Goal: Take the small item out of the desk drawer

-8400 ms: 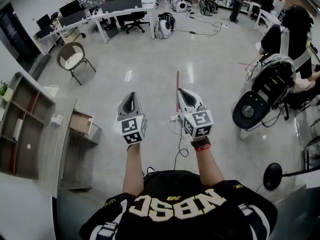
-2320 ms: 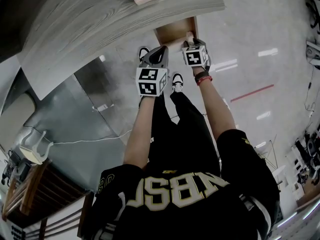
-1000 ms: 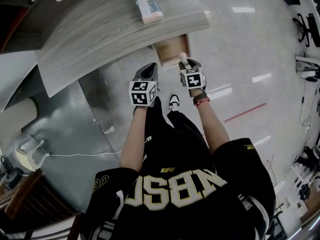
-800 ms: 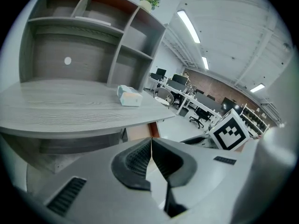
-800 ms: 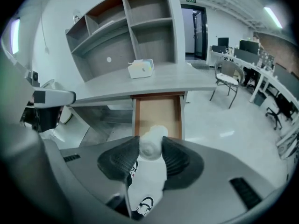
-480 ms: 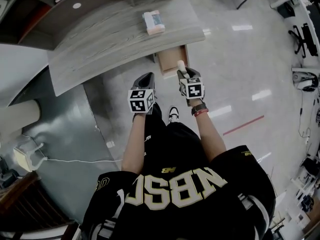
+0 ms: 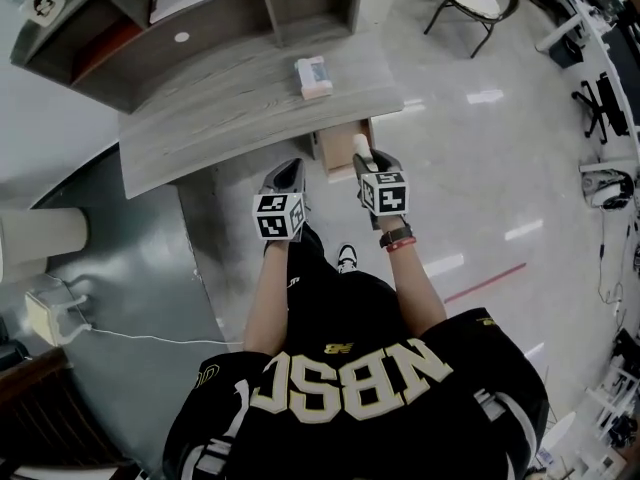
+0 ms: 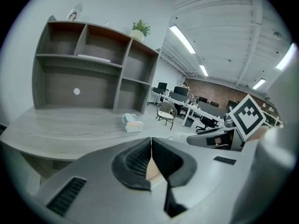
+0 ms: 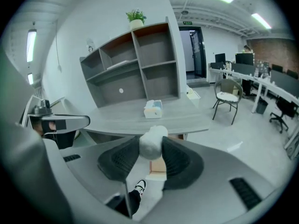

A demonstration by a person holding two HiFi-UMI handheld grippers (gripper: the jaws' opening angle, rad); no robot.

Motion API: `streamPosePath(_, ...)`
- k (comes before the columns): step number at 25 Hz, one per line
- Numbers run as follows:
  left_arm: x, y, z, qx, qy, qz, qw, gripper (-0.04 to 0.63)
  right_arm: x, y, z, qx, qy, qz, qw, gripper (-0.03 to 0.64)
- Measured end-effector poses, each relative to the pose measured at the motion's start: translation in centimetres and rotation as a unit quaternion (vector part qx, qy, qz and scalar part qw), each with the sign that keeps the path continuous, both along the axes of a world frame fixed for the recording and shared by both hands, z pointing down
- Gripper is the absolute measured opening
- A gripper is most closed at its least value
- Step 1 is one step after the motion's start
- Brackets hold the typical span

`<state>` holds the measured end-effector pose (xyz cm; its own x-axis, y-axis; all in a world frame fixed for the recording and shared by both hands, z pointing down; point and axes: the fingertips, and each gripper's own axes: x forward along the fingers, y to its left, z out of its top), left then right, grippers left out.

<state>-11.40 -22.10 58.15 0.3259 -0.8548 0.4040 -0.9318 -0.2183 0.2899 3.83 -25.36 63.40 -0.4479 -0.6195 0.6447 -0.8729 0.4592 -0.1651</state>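
Right tool (image 9: pixel 150 147): clamped on small white item (image 9: pixel 152 138) | Left tool (image 8: pixel 151 143): jaws together, empty | Drawer (image 7: pixel 338 149): open under table (image 7: pixel 220 108)

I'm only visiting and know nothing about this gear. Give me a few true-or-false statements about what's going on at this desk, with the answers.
1. The right gripper grips a small white item. True.
2. The left gripper holds something. False: its jaws are shut on nothing.
3. The drawer under the desk is closed. False: it stands open.
4. A small box lies on the desk. True.
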Motion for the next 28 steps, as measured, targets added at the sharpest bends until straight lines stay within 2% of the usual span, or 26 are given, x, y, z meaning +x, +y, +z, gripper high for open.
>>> streamPosePath(8,-1.7,-0.1,-5.8,0.051,-0.017,-0.028,0.9982,0.017,-1.7,-1.0,-6.5,0.057,-0.027,-0.018,0.998,0.16)
streamPosePath(17,-3.5,0.3,-11.5,0.107,-0.038,-0.063,0.9916,0.017,-2.4,-1.0,-14.2,0.127,-0.064,-0.032,0.989,0.16)
streamPosePath(28,-4.5,1.9,-19.0,0.186,-0.054,-0.094,0.9767,0.017,-2.1,-0.1,-22.7,0.226,-0.092,-0.034,0.969,0.16)
